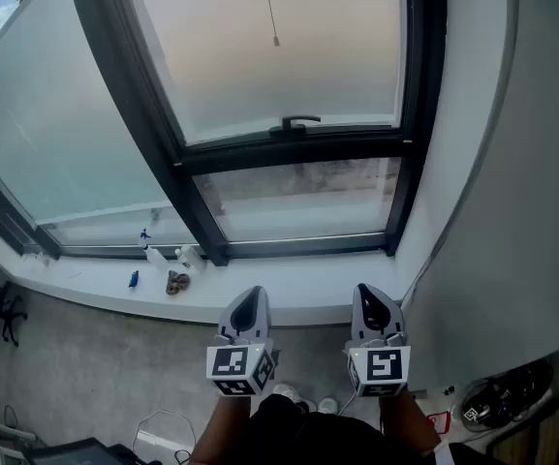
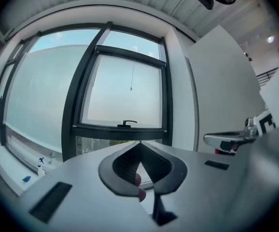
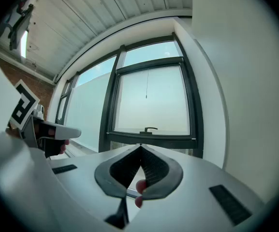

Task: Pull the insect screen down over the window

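The dark-framed window point(image 1: 289, 148) stands ahead of me, its upper pane looking hazy. A thin pull cord point(image 1: 275, 39) with a small bead hangs in front of that pane, above a black handle point(image 1: 298, 122) on the crossbar. The cord point(image 2: 131, 88) and the handle point(image 2: 126, 123) show in the left gripper view, and the cord point(image 3: 146, 96) in the right gripper view too. My left gripper point(image 1: 251, 295) and right gripper point(image 1: 368, 293) are held side by side below the sill, well short of the window. Both are shut with nothing between their jaws.
A white sill point(image 1: 289, 289) runs below the window, with a spray bottle point(image 1: 147, 247), a small blue item point(image 1: 134, 279) and a brownish object point(image 1: 176, 281) at its left. A white wall point(image 1: 512, 211) closes the right side. Black gear point(image 1: 507, 395) lies on the floor at lower right.
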A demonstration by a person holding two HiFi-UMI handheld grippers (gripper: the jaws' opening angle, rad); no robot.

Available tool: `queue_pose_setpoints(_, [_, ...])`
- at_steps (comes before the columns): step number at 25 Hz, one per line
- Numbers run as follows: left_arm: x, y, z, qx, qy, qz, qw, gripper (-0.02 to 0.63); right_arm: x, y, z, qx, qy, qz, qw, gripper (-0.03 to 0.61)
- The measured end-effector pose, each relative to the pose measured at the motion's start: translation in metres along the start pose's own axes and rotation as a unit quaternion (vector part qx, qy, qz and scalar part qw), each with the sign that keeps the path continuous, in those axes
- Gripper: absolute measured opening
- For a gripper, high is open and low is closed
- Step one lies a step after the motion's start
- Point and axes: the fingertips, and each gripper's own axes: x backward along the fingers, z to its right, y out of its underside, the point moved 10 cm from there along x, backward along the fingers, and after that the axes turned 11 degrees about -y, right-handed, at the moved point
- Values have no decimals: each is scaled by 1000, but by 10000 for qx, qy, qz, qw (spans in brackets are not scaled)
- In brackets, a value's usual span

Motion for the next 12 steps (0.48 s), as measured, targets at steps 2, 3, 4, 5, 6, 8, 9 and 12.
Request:
queue_pose_setpoints(2, [-1,-1,4,49,70,35,10000,3,-2,-1,1,-246,88,46,9996,3])
queue_pose_setpoints(3, [-1,-1,6,61,98,54,9999,3,-3,-1,2,-319,113,58,9994,3])
queue_pose_setpoints(4, [-1,-2,8,55,118,69,9999,3,-4,0,1,-328,119,57,9994,3])
queue_pose_setpoints(5, [-1,-3,10,39,134,77,9999,3,-5,2,0,-278,111,40,9995,3])
queue_pose_setpoints(6, [-2,-4,11,25,145,85,9999,3,-6,3,0,-207,94,17,9997,3])
queue_pose_setpoints(8, [-3,-7,11,11,133,123,9998,3,-10,0,-1,-151,26,-11,9999,3])
queue_pose_setpoints(9, [-4,-8,10,-13,115,149,9998,3,-11,-2,0,-198,-23,-23,9998,3])
queue_pose_setpoints(12, [-6,-10,7,-118,81,194,9997,3,-16,-8,3,-453,-102,-36,9989,3])
